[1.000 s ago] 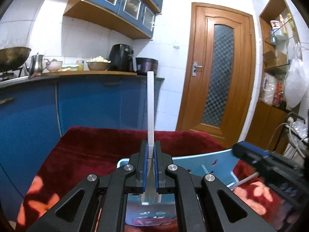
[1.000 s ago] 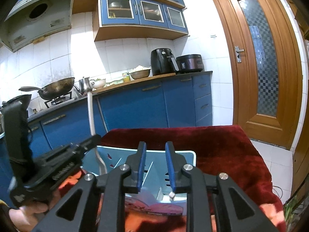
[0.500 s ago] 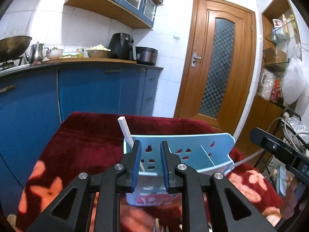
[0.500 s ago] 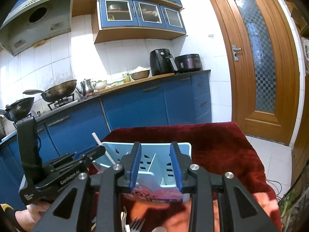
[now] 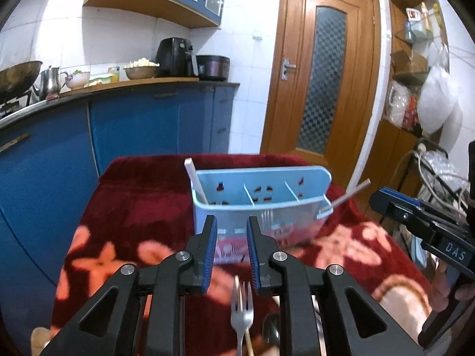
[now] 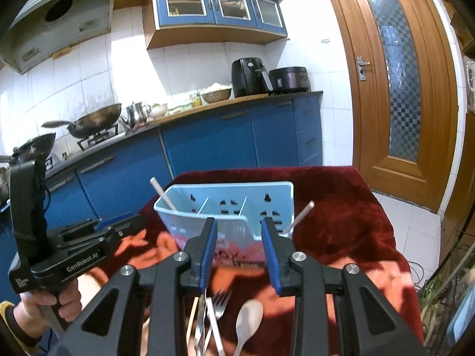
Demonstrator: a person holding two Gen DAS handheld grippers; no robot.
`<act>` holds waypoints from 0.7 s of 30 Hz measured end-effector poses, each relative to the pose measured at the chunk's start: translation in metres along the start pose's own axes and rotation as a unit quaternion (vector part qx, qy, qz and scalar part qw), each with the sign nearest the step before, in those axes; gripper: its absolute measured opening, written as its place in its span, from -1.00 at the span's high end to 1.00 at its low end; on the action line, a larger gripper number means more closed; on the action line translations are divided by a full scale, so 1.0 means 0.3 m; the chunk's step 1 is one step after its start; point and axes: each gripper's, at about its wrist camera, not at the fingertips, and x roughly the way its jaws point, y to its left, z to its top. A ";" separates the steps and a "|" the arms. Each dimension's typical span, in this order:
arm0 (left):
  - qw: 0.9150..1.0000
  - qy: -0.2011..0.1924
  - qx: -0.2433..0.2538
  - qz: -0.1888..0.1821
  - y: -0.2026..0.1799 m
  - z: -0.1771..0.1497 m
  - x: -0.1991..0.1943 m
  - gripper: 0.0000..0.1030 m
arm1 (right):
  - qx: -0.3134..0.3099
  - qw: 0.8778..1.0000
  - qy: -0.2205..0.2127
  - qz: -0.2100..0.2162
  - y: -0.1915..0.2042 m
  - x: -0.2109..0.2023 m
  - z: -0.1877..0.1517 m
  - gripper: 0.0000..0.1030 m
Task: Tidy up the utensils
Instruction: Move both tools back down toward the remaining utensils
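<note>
A light blue utensil holder [image 5: 261, 204] [image 6: 228, 216] with three compartments stands on the red floral cloth. A fork handle [image 5: 194, 179] [image 6: 161, 194] leans out of its left compartment, and another thin handle [image 5: 350, 197] [image 6: 299, 216] sticks out at its right end. My left gripper [image 5: 231, 222] is open and empty, just in front of the holder. My right gripper [image 6: 239, 225] is open and empty, also in front of it. Loose utensils lie on the cloth below the grippers: a fork [image 5: 242, 308] [image 6: 219, 299], a spoon [image 6: 248, 317], and other cutlery [image 6: 204, 320].
The table [image 6: 356, 207] has a red cloth; its far and right edges drop to tiled floor. Blue kitchen cabinets [image 5: 133, 124] stand behind, a wooden door [image 5: 323, 80] to the right. The other gripper's body shows at right in the left view [image 5: 421, 225] and at left in the right view [image 6: 74, 246].
My left gripper let go of the fork, which now stands in the holder's left compartment. Both grippers drew back from the holder and opened wider, bringing the loose cutlery into view.
</note>
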 end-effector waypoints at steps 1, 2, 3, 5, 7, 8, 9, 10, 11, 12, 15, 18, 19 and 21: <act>1.000 0.006 0.002 0.001 -0.002 -0.005 -0.007 0.61 | -0.002 1.000 0.004 -0.001 0.005 -0.004 -0.008 0.34; 1.000 0.011 0.004 0.002 -0.003 -0.009 -0.011 0.61 | -0.006 1.000 0.009 -0.003 0.011 -0.009 -0.018 0.34; 1.000 0.020 0.006 0.004 -0.004 -0.019 -0.019 0.61 | -0.007 1.000 0.013 -0.003 0.015 -0.013 -0.027 0.34; 0.999 0.033 0.007 0.006 -0.003 -0.035 -0.030 0.61 | -0.010 1.000 0.022 -0.004 0.022 -0.019 -0.044 0.34; 0.999 0.046 0.008 0.006 0.003 -0.051 -0.038 0.61 | -0.012 0.999 0.031 -0.004 0.028 -0.024 -0.062 0.35; 0.999 0.050 0.008 0.007 0.003 -0.057 -0.040 0.61 | -0.012 0.999 0.036 -0.004 0.030 -0.027 -0.072 0.34; 0.998 0.058 0.010 0.008 0.003 -0.069 -0.045 0.61 | -0.012 0.999 0.039 -0.004 0.032 -0.030 -0.080 0.34; 0.998 0.064 0.012 0.008 0.003 -0.079 -0.048 0.61 | -0.012 0.999 0.045 -0.004 0.033 -0.032 -0.089 0.34; 0.997 0.072 0.014 0.008 0.006 -0.088 -0.048 0.61 | -0.012 0.999 0.049 -0.004 0.035 -0.034 -0.099 0.35; 0.997 0.079 0.016 0.008 0.006 -0.094 -0.048 0.61 | -0.012 0.998 0.055 -0.004 0.034 -0.036 -0.111 0.34; 0.995 0.100 0.018 0.007 0.007 -0.121 -0.048 0.61 | -0.011 0.998 0.069 -0.005 0.041 -0.036 -0.131 0.34; 0.993 0.119 0.027 0.009 0.002 -0.148 -0.043 0.61 | -0.015 0.997 0.082 -0.007 0.047 -0.040 -0.154 0.34; 0.992 0.124 0.032 0.011 0.000 -0.157 -0.040 0.60 | -0.017 0.996 0.086 -0.007 0.049 -0.041 -0.163 0.34; 0.990 0.137 0.040 0.012 -0.005 -0.176 -0.032 0.60 | -0.019 0.995 0.094 -0.008 0.053 -0.042 -0.177 0.35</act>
